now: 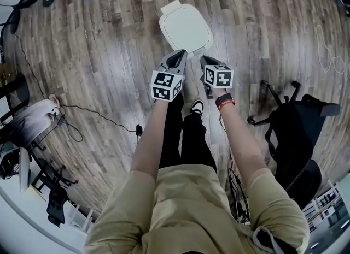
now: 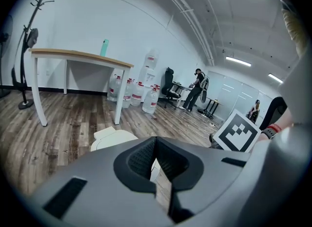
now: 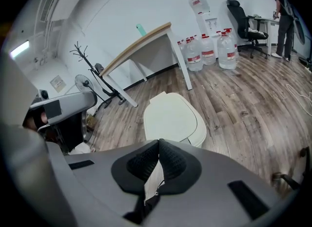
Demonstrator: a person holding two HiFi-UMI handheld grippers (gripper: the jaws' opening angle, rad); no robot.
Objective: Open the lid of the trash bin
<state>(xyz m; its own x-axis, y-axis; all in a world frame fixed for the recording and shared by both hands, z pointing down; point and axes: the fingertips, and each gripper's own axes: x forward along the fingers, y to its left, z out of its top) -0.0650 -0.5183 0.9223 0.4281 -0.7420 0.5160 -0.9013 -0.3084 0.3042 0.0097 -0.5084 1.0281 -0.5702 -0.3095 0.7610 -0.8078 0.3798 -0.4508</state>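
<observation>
I am looking steeply down past my operator's arms at a wood-plank floor. The trash bin [image 1: 186, 27], white with a rounded lid, is standing on the floor straight ahead of both grippers. Its lid is lying shut, so the inside is hidden from me.

The left gripper [image 1: 178, 56] and the right gripper [image 1: 206, 60] are hovering side by side at the bin's near edge. I cannot tell whether either is touching it. Both pairs of jaws are pressing tip to tip, closed on nothing.

A black office chair [image 1: 298, 133] is sitting well off to the right. A thin black cable [image 1: 93, 113] is trailing across the floor on the left.

In the left gripper view, a white-legged table [image 2: 80, 55] is carrying a green bottle [image 2: 104, 47], with water jugs [image 2: 141, 94] clustering just beyond it and a coat rack [image 2: 29, 35] standing at the far left. A person [image 2: 197, 89] is standing at a desk in the distance.
</observation>
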